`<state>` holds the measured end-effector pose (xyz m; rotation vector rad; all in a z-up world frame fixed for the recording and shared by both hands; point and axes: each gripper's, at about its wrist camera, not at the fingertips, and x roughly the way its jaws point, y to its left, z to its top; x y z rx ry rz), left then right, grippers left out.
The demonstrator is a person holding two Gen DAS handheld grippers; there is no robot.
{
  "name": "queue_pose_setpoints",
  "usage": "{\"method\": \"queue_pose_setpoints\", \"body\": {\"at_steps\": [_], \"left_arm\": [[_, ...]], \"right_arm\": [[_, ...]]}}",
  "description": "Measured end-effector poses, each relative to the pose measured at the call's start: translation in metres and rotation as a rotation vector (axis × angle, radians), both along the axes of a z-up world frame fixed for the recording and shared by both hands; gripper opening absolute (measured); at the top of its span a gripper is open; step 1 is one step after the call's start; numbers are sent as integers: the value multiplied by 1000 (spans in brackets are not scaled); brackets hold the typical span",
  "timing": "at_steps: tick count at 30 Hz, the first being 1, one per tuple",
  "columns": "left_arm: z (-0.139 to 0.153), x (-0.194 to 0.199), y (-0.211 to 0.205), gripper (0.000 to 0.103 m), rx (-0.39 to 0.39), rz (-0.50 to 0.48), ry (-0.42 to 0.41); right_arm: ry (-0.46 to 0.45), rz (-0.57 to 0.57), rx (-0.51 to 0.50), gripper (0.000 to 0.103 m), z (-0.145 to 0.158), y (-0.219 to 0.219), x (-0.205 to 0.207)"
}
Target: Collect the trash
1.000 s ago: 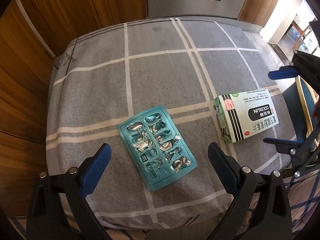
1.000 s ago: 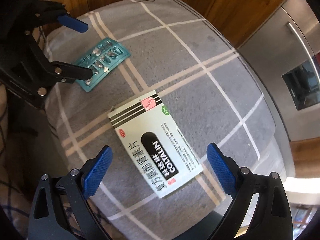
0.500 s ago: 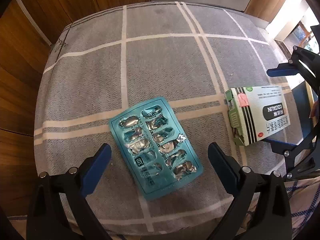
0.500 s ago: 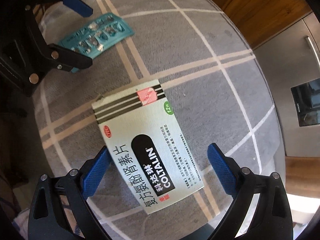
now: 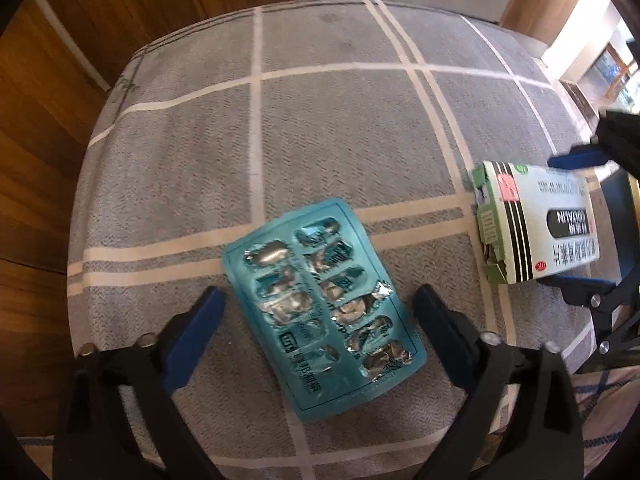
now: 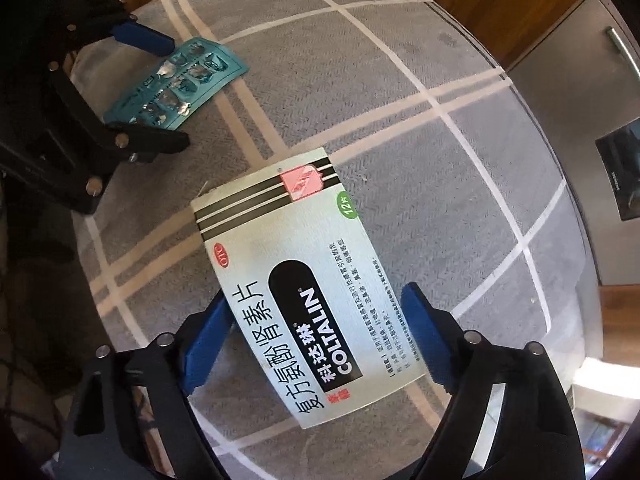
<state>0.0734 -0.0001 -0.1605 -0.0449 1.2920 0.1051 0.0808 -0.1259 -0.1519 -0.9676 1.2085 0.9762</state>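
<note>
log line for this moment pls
left gripper: closing around blister pack | right gripper: closing around medicine box | neither gripped yet

Left gripper (image 5: 320,312): two matte black angular arms, silver round screw heads along the top edges, blue rectangular pads on the inner finger faces. Right gripper (image 6: 316,316): same build, black frame, round silver screws on each arm, long blue pads tapering toward the tips. In the right wrist view the left gripper shows at 10 o'clock: black triangular linkage, several silver screws, one blue pad visible. No cables, markings or sleeves seen.
</note>
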Motion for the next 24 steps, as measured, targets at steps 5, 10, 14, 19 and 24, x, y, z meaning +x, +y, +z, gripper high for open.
{"method": "queue_pose_setpoints", "body": {"at_steps": [5, 10, 14, 19, 24], "left_arm": [[5, 2, 9, 72, -41, 15, -8], [17, 5, 6, 70, -49, -22, -56], [28, 3, 1, 70, -34, -62, -108], [46, 7, -8, 70, -45, -68, -152], [66, 2, -4, 70, -59, -93, -204]], "right_arm": [[3, -8, 10, 81, 4, 3, 4], [-19, -41, 52, 80, 19, 1, 13], [-54, -120, 84, 79, 36, -13, 23], [-91, -241, 152, 79, 66, -32, 34], [-166, -331, 230, 78, 102, -43, 23]]}}
